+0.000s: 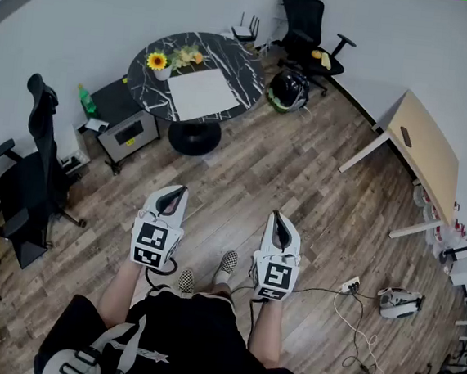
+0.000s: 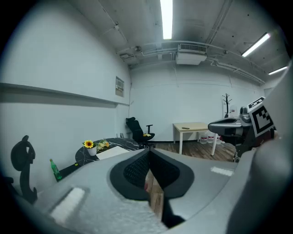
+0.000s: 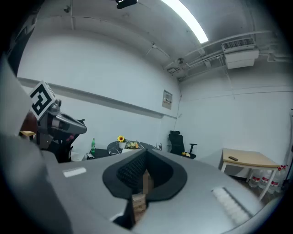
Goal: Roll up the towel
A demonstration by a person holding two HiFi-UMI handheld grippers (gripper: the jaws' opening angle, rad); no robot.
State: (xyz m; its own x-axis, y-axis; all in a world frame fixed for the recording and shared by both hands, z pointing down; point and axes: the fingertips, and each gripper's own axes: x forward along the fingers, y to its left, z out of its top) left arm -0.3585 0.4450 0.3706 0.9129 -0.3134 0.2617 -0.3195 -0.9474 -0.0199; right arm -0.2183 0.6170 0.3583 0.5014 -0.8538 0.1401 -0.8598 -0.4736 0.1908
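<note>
A white towel (image 1: pixel 203 91) lies flat on a round black marble table (image 1: pixel 245 68) far ahead of me, beside a sunflower pot (image 1: pixel 157 62). I stand on the wood floor, well short of the table. My left gripper (image 1: pixel 175 194) and right gripper (image 1: pixel 278 219) are held side by side at waist height, both pointing toward the table. Each has its jaws shut with nothing between them. In the left gripper view the jaws (image 2: pixel 149 154) meet, and the towel (image 2: pixel 112 151) shows small at the left. In the right gripper view the gripper (image 3: pixel 145 156) is likewise shut.
A black office chair (image 1: pixel 34 171) stands at my left and another (image 1: pixel 304 29) behind the table. A light wooden desk (image 1: pixel 426 151) is at the right. A low cabinet (image 1: pixel 128 131) with a green bottle (image 1: pixel 84 99) sits left of the table. Cables (image 1: pixel 353 309) lie on the floor at right.
</note>
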